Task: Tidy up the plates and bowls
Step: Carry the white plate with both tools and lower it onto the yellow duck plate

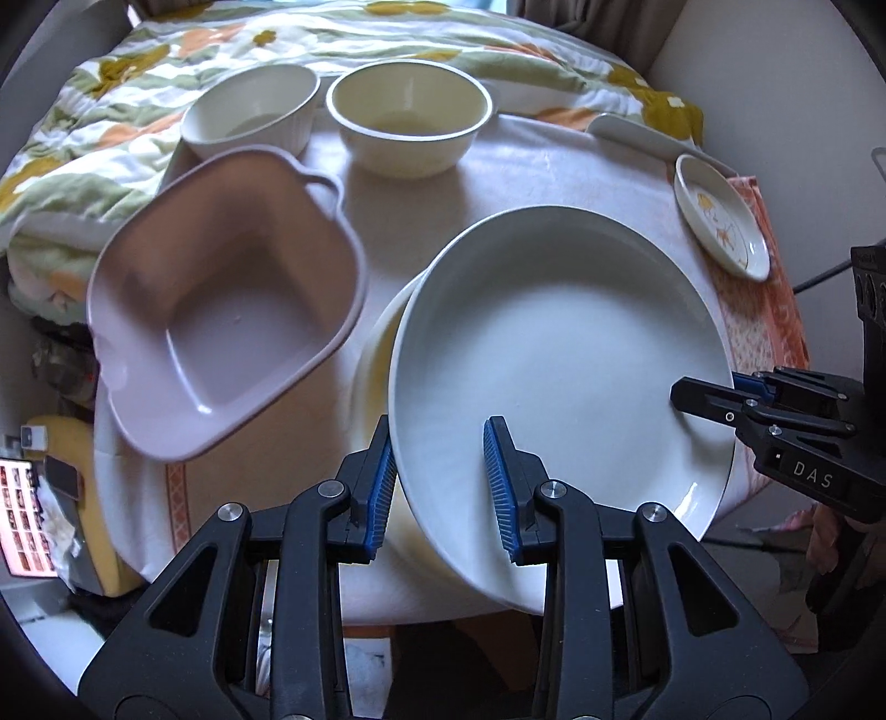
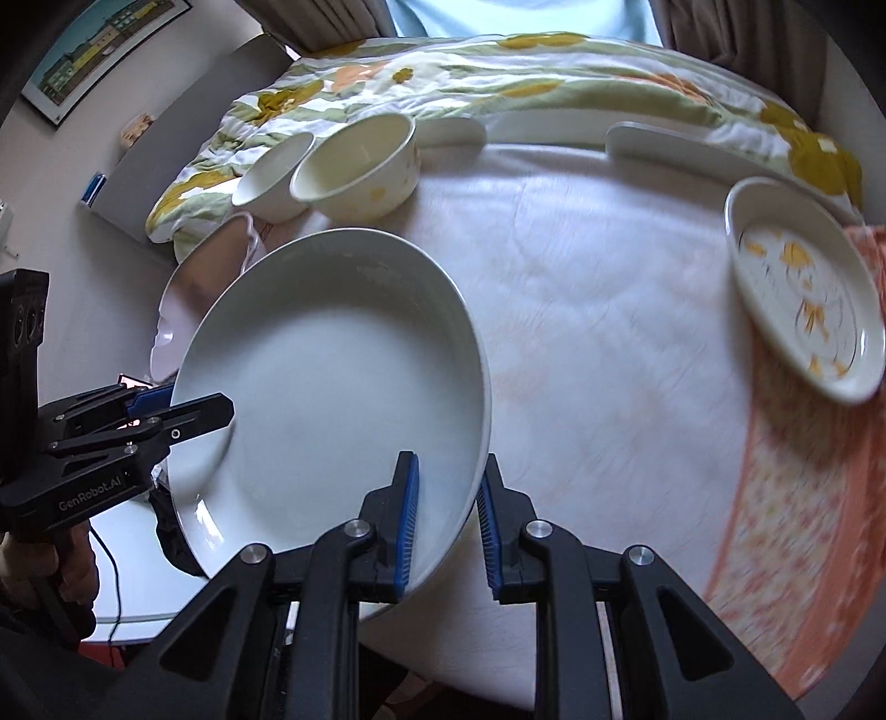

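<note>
"DAS" is read in pale letters on the body of the right gripper (image 1: 714,407) as it is seen from the left wrist; "GenRobot.AI" is read on the body of the left gripper (image 2: 221,412) as it is seen from the right wrist; no other writing can be made out.

The large white plate (image 1: 559,354) is held between the two tools, tilted above the white tablecloth (image 1: 498,171); its near rim is clamped between the blue pads of the left gripper (image 1: 440,487), one pad under the rim and one on the inner face, and these jaws are clenched on it; its opposite rim is clamped likewise by the right gripper (image 2: 446,518), whose jaws are also clenched on the plate (image 2: 332,387).

From the left wrist alone a cream plate (image 1: 379,343) is shown lying partly beneath the white one, and the mauve square dish (image 1: 221,310) is seen whole, with its looped handle; two cream bowls (image 1: 410,122) stand side by side behind it.

From the right wrist alone a framed picture (image 2: 94,50) on the wall and a hand (image 2: 77,570) on the left tool's grip are shown; the small patterned plate (image 2: 803,293) is seen resting partly on the orange cloth (image 2: 803,526); the floral quilt (image 2: 498,72) lies behind the table.
</note>
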Action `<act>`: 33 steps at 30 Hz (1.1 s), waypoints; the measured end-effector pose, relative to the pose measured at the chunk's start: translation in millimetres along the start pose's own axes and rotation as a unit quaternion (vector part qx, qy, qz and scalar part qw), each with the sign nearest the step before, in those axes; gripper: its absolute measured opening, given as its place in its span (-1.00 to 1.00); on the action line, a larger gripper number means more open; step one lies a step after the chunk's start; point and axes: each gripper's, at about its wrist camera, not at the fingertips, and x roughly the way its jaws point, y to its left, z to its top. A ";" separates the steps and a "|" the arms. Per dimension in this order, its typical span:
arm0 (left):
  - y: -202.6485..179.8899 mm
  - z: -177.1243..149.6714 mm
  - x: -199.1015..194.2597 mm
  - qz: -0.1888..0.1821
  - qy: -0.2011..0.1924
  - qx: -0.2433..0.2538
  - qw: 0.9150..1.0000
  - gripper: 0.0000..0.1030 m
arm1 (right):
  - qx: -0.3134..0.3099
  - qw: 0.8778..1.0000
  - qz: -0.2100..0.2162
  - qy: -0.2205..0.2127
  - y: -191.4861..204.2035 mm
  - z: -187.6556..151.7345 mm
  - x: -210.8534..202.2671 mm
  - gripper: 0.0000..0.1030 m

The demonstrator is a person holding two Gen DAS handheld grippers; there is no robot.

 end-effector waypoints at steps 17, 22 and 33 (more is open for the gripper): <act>3.8 -13.6 30.0 -0.023 0.003 0.027 0.999 -0.45 | 0.013 0.998 -0.061 -0.020 13.9 -24.2 3.1 -0.63; 1.1 -13.9 33.2 -0.019 -0.003 0.037 0.999 -0.45 | 0.011 0.997 -0.072 -0.027 14.8 -24.9 2.1 -0.63; -14.9 -12.3 38.9 0.024 -0.024 0.086 0.996 -0.45 | 0.008 0.995 -0.096 -0.027 14.4 -26.1 0.6 -0.63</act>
